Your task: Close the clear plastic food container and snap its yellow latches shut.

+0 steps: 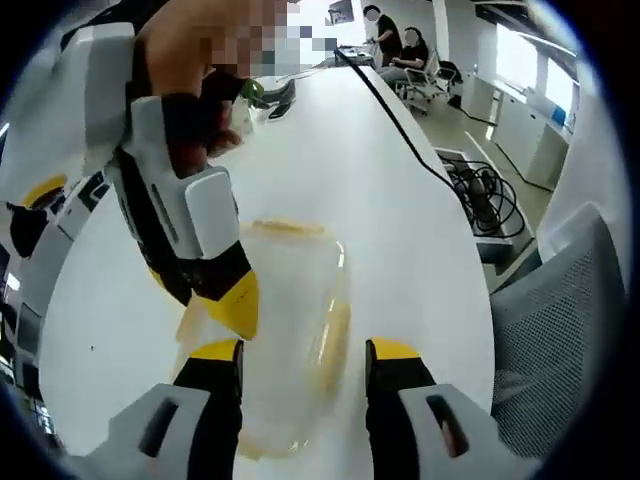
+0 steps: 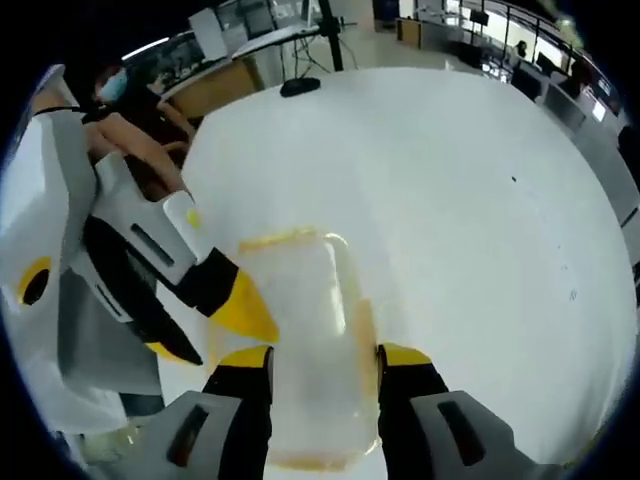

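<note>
A clear plastic food container (image 1: 290, 290) with yellow latches (image 1: 330, 345) lies on the white table (image 1: 420, 260). My left gripper (image 1: 305, 352) is open and its jaws stand just above the container's near end. The right gripper comes in from the upper left, and one yellow fingertip (image 1: 238, 305) rests at the container's left edge. In the right gripper view, the container (image 2: 300, 320) lies between the jaws of my open right gripper (image 2: 322, 360). There the left gripper's yellow fingertip (image 2: 245, 308) touches the container's left side. Whether the lid is seated I cannot tell.
A black cable (image 1: 395, 115) runs across the table's far part. A tangle of cables (image 1: 485, 195) lies on the floor to the right, near a grey mesh chair (image 1: 560, 330). People sit at the far end (image 1: 400, 50). A small black object (image 2: 300, 87) lies far off on the table.
</note>
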`<state>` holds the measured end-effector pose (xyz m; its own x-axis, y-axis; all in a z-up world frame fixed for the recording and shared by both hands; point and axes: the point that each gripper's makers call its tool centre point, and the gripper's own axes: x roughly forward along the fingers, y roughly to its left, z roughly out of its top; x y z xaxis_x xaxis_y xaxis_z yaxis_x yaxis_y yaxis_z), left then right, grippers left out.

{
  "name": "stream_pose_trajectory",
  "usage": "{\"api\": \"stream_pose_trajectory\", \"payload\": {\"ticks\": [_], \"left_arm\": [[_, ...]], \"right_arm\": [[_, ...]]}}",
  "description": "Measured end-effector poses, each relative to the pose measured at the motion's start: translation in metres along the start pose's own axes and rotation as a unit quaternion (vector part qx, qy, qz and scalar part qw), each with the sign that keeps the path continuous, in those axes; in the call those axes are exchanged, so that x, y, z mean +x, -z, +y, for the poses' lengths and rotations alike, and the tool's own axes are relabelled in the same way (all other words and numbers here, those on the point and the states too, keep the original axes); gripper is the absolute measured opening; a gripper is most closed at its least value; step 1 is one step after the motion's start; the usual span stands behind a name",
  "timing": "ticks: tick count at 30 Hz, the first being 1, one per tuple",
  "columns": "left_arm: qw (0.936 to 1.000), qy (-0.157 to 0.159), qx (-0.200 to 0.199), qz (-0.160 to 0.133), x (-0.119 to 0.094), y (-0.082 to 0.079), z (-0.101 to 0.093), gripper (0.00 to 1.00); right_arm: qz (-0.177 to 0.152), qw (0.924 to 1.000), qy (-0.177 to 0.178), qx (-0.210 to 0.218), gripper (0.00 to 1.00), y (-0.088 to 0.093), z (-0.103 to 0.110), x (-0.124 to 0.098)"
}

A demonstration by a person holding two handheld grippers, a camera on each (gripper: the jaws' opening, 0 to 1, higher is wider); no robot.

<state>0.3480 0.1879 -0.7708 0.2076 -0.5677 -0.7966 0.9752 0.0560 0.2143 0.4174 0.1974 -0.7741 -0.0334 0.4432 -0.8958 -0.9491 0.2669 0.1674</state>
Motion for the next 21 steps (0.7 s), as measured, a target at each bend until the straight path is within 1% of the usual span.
{"api": "stream_pose_trajectory", "payload": {"ticks": [3, 4, 7, 9, 11, 15, 16, 17, 18, 19, 20, 21], "left_arm": [[0.9999, -0.010, 0.006, 0.002, 0.002, 0.000, 0.001, 0.46], [0.9998, -0.014, 0.013, 0.003, 0.002, 0.001, 0.002, 0.45], [0.9991, -0.032, 0.026, 0.005, 0.002, 0.001, 0.007, 0.41], [0.9994, -0.030, 0.018, 0.003, 0.003, 0.000, 0.007, 0.41], [0.9993, -0.031, 0.021, 0.003, 0.003, 0.000, 0.008, 0.41], [0.9994, -0.031, 0.012, -0.005, 0.003, 0.002, 0.010, 0.38], [0.9995, -0.031, 0.011, -0.004, 0.003, 0.002, 0.010, 0.37], [0.9993, -0.034, 0.012, -0.001, 0.004, 0.001, 0.010, 0.36], [0.9990, -0.043, 0.009, 0.006, 0.012, 0.000, 0.011, 0.35], [0.9992, -0.039, 0.011, 0.007, 0.016, -0.001, 0.010, 0.35], [0.9993, -0.035, 0.010, 0.005, 0.015, 0.000, 0.012, 0.35], [0.9992, -0.038, 0.012, 0.008, 0.016, -0.001, 0.008, 0.35]], "right_arm": [[0.009, 0.9999, -0.007, -0.006, 0.40, 0.000, 0.000, 0.001], [0.011, 0.9999, -0.008, -0.007, 0.40, 0.000, 0.000, 0.001], [0.017, 0.9996, -0.015, -0.017, 0.40, 0.000, 0.000, 0.001], [0.022, 0.9994, -0.017, -0.022, 0.40, 0.000, 0.000, 0.002], [0.026, 0.9992, -0.019, -0.025, 0.40, -0.001, 0.001, 0.003], [0.039, 0.9987, -0.019, -0.026, 0.38, -0.001, 0.000, 0.004], [0.050, 0.9982, -0.018, -0.029, 0.38, 0.000, 0.000, 0.004], [0.050, 0.9982, -0.020, -0.026, 0.37, -0.001, 0.000, 0.005], [0.054, 0.9980, -0.028, -0.019, 0.37, 0.001, -0.003, 0.007], [0.053, 0.9978, -0.034, -0.022, 0.36, 0.001, -0.003, 0.007], [0.019, 0.9985, -0.044, -0.027, 0.35, -0.013, -0.001, 0.013], [0.043, 0.9979, -0.043, -0.023, 0.36, -0.005, -0.001, 0.007]]}}
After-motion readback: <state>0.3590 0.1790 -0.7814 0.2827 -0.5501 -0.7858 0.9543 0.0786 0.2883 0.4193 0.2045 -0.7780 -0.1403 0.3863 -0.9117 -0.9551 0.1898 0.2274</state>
